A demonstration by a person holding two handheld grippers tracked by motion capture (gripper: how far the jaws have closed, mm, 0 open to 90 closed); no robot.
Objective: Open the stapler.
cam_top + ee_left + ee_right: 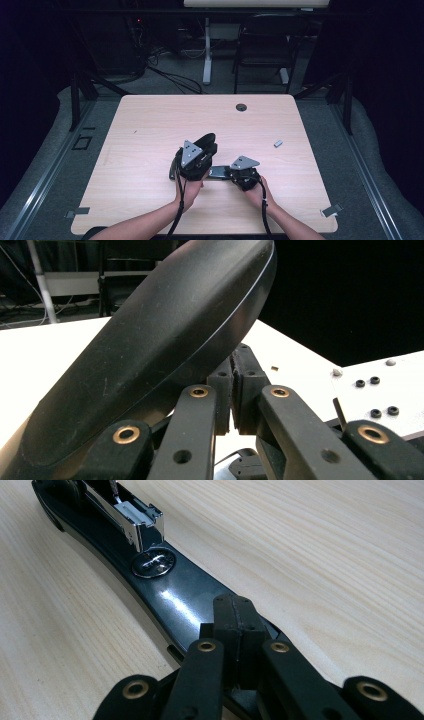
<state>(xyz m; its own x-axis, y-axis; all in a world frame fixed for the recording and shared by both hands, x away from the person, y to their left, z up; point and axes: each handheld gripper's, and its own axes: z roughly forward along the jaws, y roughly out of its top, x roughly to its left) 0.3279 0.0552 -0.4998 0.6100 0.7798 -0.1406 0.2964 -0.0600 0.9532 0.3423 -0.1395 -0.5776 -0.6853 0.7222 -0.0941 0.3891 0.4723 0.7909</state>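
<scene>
The black stapler (210, 160) lies open on the table (150, 125); its top (165, 340) is lifted, its shiny base (175, 595) flat. Both grippers are closed: the left gripper (231, 390) pinches the top, the right gripper (235, 635) presses the base.

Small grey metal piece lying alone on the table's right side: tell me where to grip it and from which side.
Take the small grey metal piece across its short width, coming straight down from above. It lies flat and slanted on the light wooden table, apart from the open black stapler, so nothing blocks the jaws.
</scene>
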